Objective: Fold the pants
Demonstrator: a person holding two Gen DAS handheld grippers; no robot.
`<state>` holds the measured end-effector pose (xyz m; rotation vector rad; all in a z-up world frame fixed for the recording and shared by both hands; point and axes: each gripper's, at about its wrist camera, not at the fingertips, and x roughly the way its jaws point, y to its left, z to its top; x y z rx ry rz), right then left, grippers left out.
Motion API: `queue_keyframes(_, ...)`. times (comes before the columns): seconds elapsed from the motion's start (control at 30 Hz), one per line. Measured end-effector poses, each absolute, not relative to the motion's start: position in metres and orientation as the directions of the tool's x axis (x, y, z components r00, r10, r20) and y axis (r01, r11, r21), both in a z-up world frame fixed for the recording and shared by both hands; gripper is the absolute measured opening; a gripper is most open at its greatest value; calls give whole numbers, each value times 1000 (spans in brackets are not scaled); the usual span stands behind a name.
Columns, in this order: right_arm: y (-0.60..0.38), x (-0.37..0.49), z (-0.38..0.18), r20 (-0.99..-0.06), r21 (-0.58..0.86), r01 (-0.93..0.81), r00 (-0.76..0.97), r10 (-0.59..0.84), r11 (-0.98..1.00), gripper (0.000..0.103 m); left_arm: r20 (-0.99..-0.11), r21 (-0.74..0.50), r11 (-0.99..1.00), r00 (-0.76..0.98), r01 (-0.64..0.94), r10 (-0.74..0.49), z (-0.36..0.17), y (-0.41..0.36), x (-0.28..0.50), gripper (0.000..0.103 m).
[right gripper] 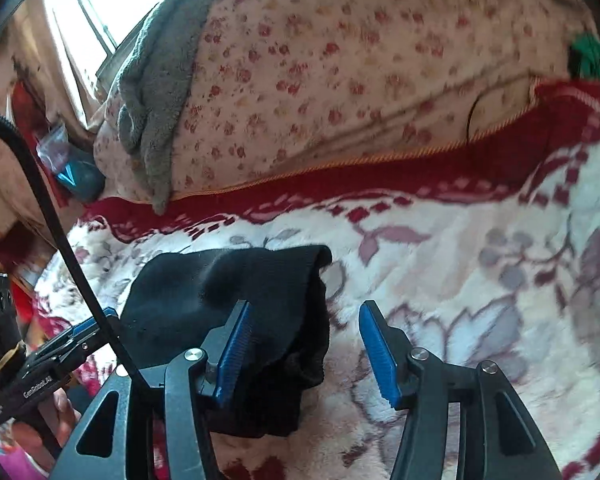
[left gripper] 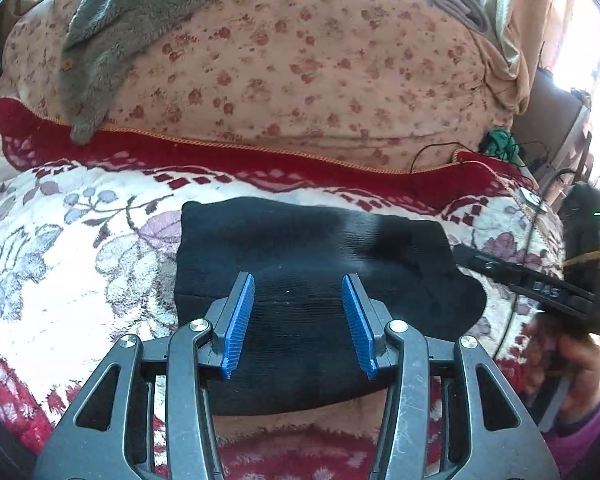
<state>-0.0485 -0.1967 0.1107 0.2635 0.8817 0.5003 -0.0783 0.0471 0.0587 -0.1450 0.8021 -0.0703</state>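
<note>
Pants (left gripper: 324, 280) black ribbed knit, folded compact, fleecy floral blanket (left gripper: 80, 240), both grippers spread.

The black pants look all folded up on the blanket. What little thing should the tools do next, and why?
Probably lift both tools up and away. The black pants already lie in a compact folded bundle on the floral blanket, and the left tool and right tool both hang open, holding nothing. One caution: in the right view the bundle's near edge looks a bit lumpy, so a light press there first might help.
</note>
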Motion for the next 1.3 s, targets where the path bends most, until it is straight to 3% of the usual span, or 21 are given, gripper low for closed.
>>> queue_keyframes(0.37,-177,-67,128,-623,394,-396,548,558,829,53,-733,-156,987,672,-24,-100,45,48,-68,45)
queue_keyframes(0.63,-168,-57,99,-698,392,-367,478,533,843,53,-737,-160,987,669,-31,-99,44,50,-67,45)
queue_keyframes(1.2,-162,-70,128,-650,390,-378,532,542,839,53,-713,-107,992,701,-70,-27,64,57,-83,45)
queue_keyframes(1.3,-167,-69,124,-648,416,-371,519,557,830,60,-714,-149,987,696,-52,-71,66,64,-86,45)
